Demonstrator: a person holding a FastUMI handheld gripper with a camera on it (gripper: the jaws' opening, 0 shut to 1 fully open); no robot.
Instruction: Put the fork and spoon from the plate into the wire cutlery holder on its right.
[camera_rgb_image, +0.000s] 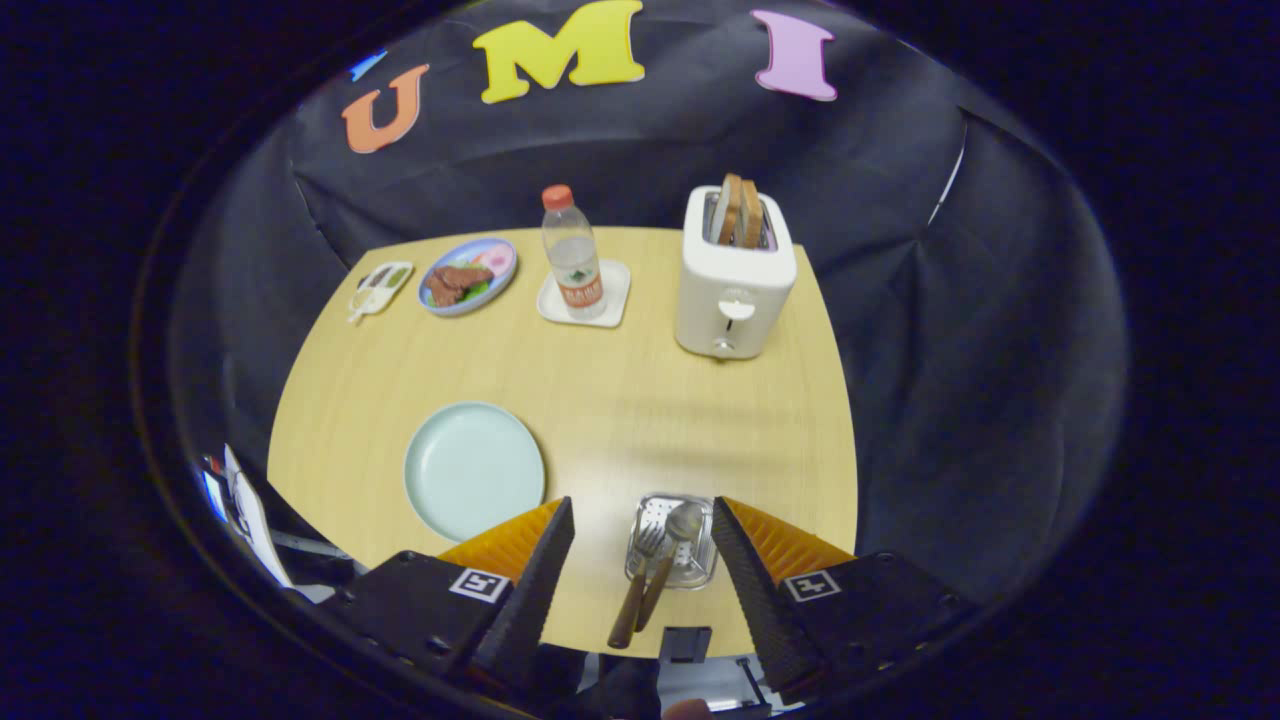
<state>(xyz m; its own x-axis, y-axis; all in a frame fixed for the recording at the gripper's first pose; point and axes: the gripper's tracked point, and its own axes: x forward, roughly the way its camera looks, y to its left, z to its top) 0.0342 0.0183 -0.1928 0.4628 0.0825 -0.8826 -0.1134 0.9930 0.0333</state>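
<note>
Gripper (640, 530): fingers spread, either side of the holder (672, 540).
Fork (640, 575), spoon (668, 560): in holder.
Plate (474, 469): left of holder.

So the plate (474, 470) sits near the table's (600, 400) front edge, toward the left, and the wire cutlery holder (672, 540) is to its right, right at the front edge. The fork (640, 575) and spoon (668, 555) are both in the holder, side by side, fork on the left, handles leaning out toward the front. The gripper (642, 525) has its fingers spread wide, holder between them. Along the back edge, left to right: small dish (380, 288), plate of food (467, 276), bottle (572, 252) on a coaster (585, 295), then the toaster (735, 275) with bread (740, 212) in it.
</note>
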